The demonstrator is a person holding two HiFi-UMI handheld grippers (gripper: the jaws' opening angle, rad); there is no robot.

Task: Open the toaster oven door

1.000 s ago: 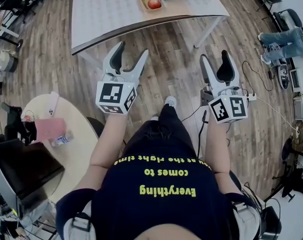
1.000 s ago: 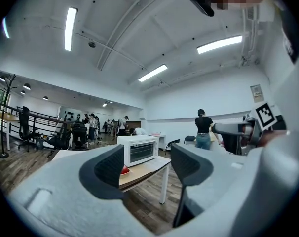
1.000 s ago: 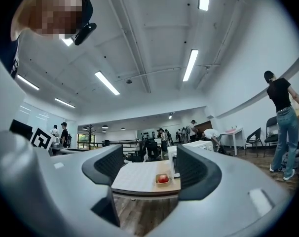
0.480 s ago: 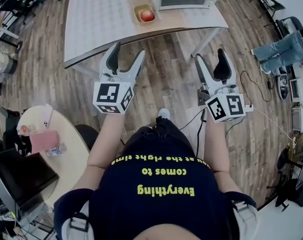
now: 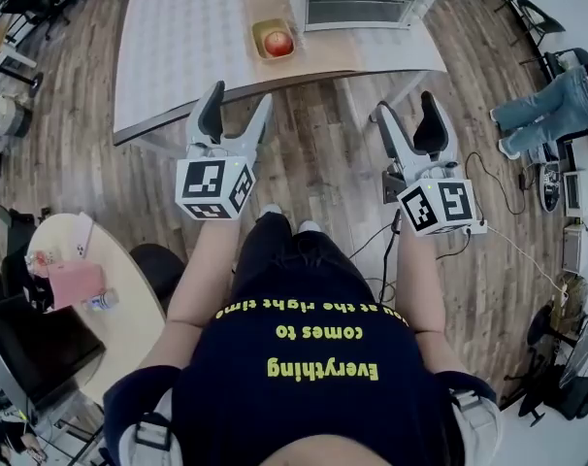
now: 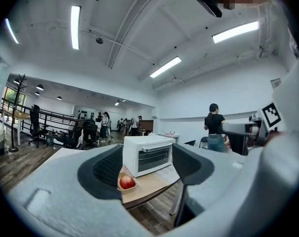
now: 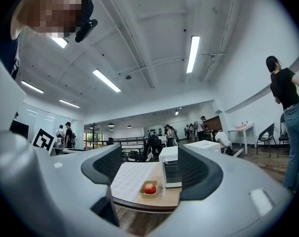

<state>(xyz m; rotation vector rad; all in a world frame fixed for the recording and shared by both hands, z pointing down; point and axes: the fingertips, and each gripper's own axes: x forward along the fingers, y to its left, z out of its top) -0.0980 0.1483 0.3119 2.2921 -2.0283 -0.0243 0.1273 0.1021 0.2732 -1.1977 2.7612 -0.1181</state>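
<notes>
Left claw [image 5: 238,101] and right claw [image 5: 408,111] gape empty, toaster oven [image 5: 360,3] shut.

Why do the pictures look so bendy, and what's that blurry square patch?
Left gripper view: a wide lens bends the ceiling lights into curves and darkens the corners; the toaster oven looks sharp. Right gripper view: same bending; the mosaic patch was laid on afterwards to hide a face. Head view: the floor planks curve around the table.

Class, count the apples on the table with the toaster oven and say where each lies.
1: the apple sits in a small dish on the table, left of the toaster oven. More could hide inside it.
</notes>
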